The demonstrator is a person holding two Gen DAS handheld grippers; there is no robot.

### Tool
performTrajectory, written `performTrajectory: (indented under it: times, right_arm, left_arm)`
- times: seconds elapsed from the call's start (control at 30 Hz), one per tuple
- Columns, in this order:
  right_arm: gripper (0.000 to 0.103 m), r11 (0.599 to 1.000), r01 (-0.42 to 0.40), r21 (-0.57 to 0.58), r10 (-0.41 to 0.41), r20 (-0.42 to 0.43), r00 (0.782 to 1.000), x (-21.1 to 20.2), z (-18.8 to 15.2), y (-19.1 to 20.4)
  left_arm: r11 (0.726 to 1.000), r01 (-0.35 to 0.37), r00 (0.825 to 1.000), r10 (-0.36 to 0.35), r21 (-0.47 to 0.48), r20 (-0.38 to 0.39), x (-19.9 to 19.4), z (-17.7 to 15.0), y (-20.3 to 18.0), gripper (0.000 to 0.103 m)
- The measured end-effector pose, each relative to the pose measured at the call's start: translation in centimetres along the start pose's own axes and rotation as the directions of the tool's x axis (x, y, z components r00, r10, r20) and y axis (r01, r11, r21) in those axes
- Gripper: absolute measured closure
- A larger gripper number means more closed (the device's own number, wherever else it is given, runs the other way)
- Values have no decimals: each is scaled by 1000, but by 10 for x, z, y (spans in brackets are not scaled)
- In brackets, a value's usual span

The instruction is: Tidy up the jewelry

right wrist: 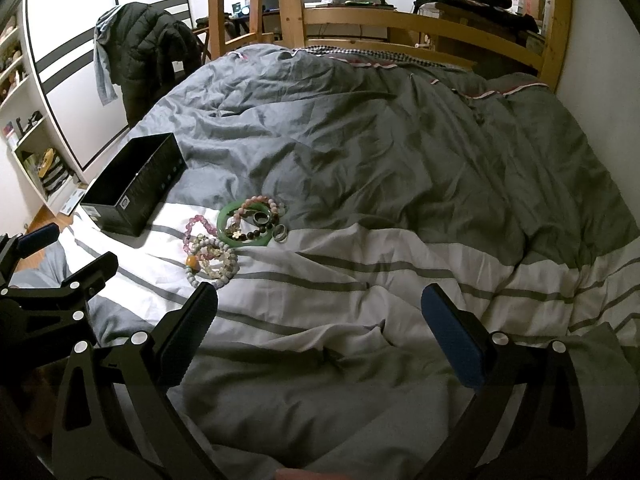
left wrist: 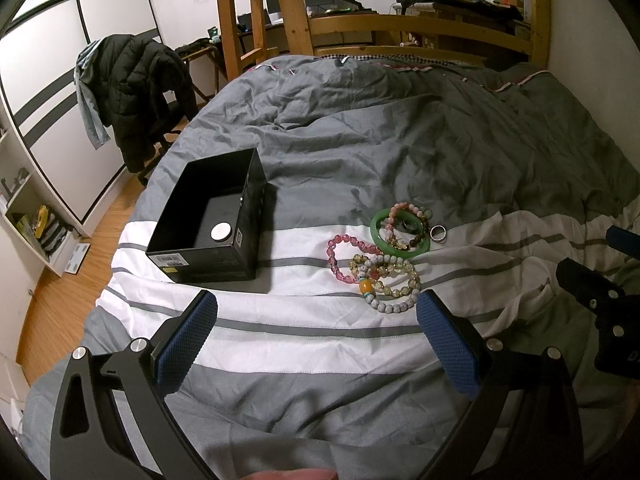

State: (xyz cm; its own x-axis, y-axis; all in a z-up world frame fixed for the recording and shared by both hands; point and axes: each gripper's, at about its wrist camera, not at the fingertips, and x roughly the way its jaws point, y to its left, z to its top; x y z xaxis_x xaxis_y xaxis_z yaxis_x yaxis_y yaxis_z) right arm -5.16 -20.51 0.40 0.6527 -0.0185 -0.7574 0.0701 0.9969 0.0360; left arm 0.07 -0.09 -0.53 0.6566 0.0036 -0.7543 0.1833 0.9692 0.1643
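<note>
A pile of jewelry lies on the striped duvet: a green bangle (left wrist: 376,226) (right wrist: 222,216), a pink bead bracelet (left wrist: 334,258) (right wrist: 196,224), pale bead bracelets with an amber bead (left wrist: 394,286) (right wrist: 216,262), a dark bead bracelet (right wrist: 260,230) and a silver ring (left wrist: 437,234) (right wrist: 280,233). An open black box (left wrist: 208,216) (right wrist: 136,184) stands to the left of the pile, with a round silver piece (left wrist: 221,232) inside. My left gripper (left wrist: 316,312) is open and empty, just short of the pile. My right gripper (right wrist: 320,312) is open and empty, to the right of the pile.
The duvet (left wrist: 320,344) is wrinkled, grey beyond the jewelry. A chair with a dark jacket (left wrist: 140,92) stands left of the bed. A wooden bed frame and ladder (left wrist: 256,20) rise behind. Shelves (left wrist: 24,216) line the left wall.
</note>
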Motion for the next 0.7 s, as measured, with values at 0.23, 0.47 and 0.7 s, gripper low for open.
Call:
performTrajectory:
  times: [0.23, 0.47, 0.7]
  right_arm:
    - [2, 1000, 0, -1, 0, -4, 1000, -1, 1, 0]
    - [2, 1000, -1, 0, 1, -8, 1000, 0, 1, -1]
    - [2, 1000, -1, -2, 1, -8, 1000, 0, 1, -1]
  left_arm:
    - [1000, 4, 1000, -4, -2, -3, 2, -2, 1, 4]
    - [1000, 4, 1000, -4, -1, -7, 2, -3, 2, 4]
    - [1000, 5, 1000, -5, 2, -10, 2, -4, 2, 4]
